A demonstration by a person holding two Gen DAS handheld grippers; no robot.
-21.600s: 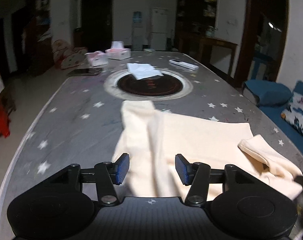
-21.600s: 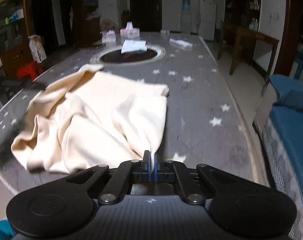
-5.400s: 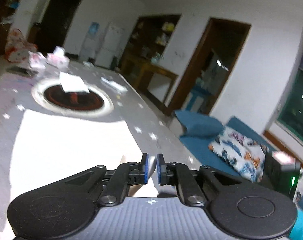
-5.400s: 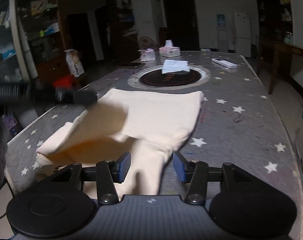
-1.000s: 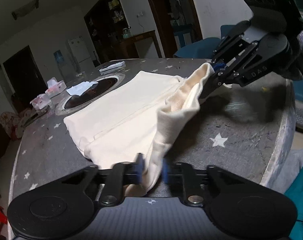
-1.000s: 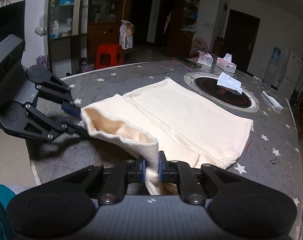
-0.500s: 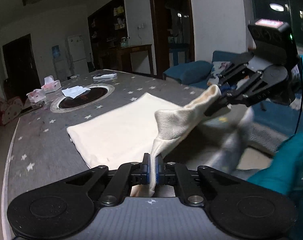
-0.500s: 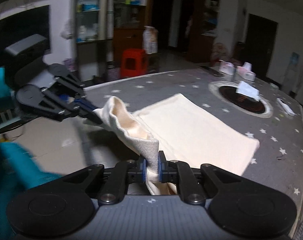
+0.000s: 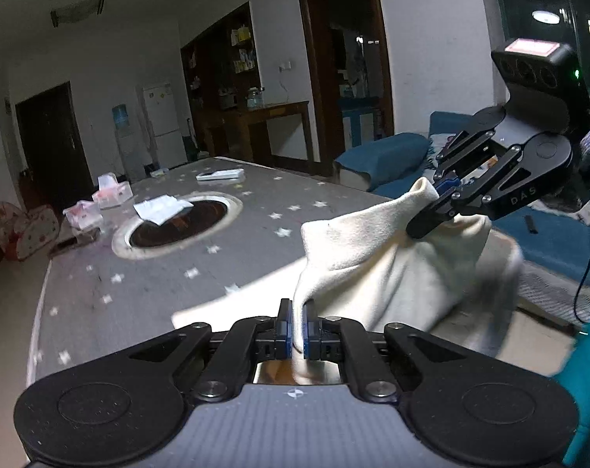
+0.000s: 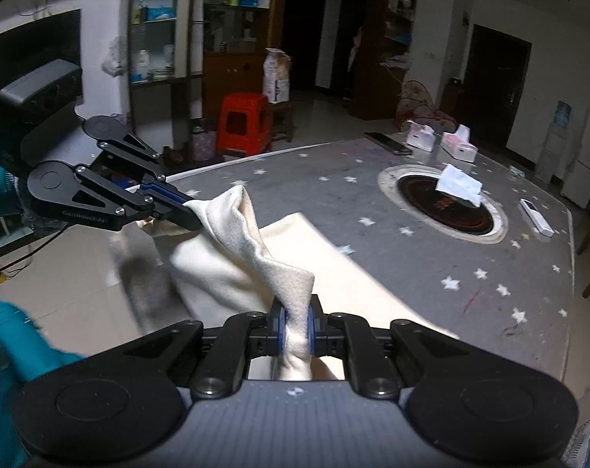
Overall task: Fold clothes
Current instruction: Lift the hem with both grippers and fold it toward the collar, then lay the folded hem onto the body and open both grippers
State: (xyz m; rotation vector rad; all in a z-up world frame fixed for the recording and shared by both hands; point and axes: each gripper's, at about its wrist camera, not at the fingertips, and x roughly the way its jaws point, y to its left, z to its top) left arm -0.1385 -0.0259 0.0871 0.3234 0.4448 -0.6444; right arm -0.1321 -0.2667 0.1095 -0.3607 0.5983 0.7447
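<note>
Up off the grey star-patterned table (image 10: 431, 273), a cream garment (image 9: 373, 257) hangs stretched between two black handheld grippers. The left gripper (image 9: 298, 331) has its blue-padded fingers pressed together on one end of the raised edge, with the cloth rising straight up out of the narrow slit between them. The right gripper (image 10: 295, 327) is clamped the same way on the other end, a thicker bunch of fabric wedged between its pads. From the right wrist view, the left gripper reaches in from the left side, its fingertips pinching the tip of the cloth out past the table's near edge. Between the two grips the edge sags and twists. The lower part of the garment trails down onto the near end of the table, partly over its edge. Farther along the table sit a round dark inset burner (image 10: 445, 204), a white paper (image 10: 458, 186) lying on it, a remote (image 10: 536, 217) and two tissue boxes (image 10: 456, 146).
</note>
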